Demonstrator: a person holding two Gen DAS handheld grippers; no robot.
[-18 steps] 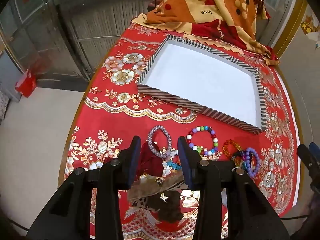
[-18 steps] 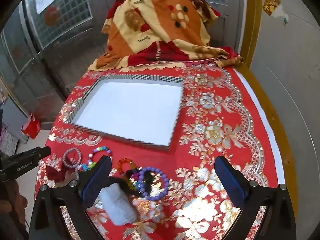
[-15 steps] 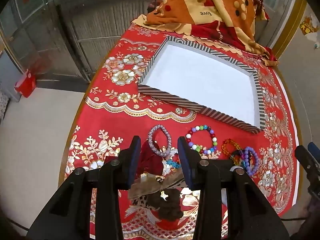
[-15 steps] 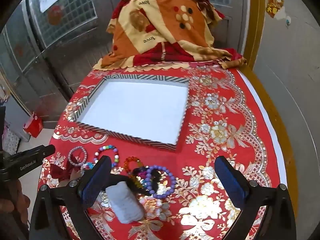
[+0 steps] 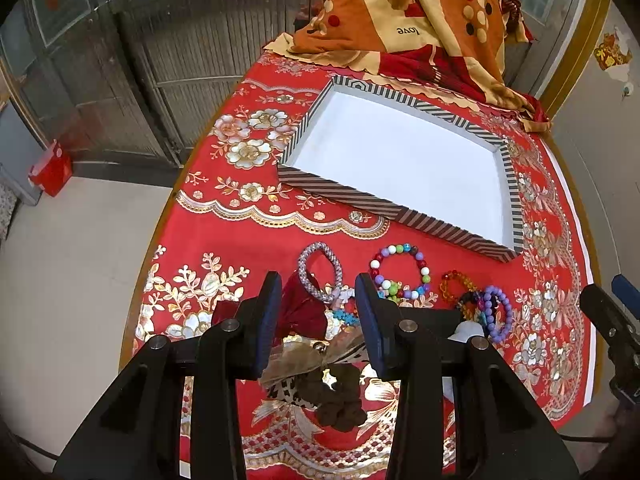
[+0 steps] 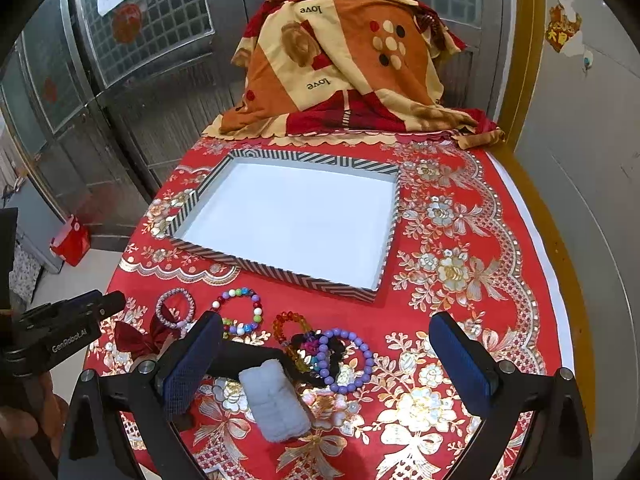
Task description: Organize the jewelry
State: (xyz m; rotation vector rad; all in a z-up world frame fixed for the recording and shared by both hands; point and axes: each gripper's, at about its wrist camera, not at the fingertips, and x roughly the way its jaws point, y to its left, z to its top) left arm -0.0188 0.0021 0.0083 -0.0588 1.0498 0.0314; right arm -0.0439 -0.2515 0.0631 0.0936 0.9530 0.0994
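Several light, soft hair pieces, a brown scrunchie (image 5: 340, 404) and red bow (image 5: 302, 312), lie low in frame under the half-open, empty left tongs (image 5: 316, 312), best pinched at the bunched middle. Beyond, slippery beaded bracelets (image 6: 240, 310) sit mid-frame before the empty striped tray (image 6: 280, 276); right tongs (image 6: 324, 364) gape wide, empty.

You have a red tablecloth (image 6: 460, 208) with gold and silver flowers, a tray (image 6: 280, 273) with black-and-white striped walls and a white floor, a purple bead bracelet (image 6: 347, 360), a multicoloured bead bracelet (image 6: 240, 308), a dark red bow (image 6: 138, 338), and an orange, cream and red blanket (image 6: 344, 64).
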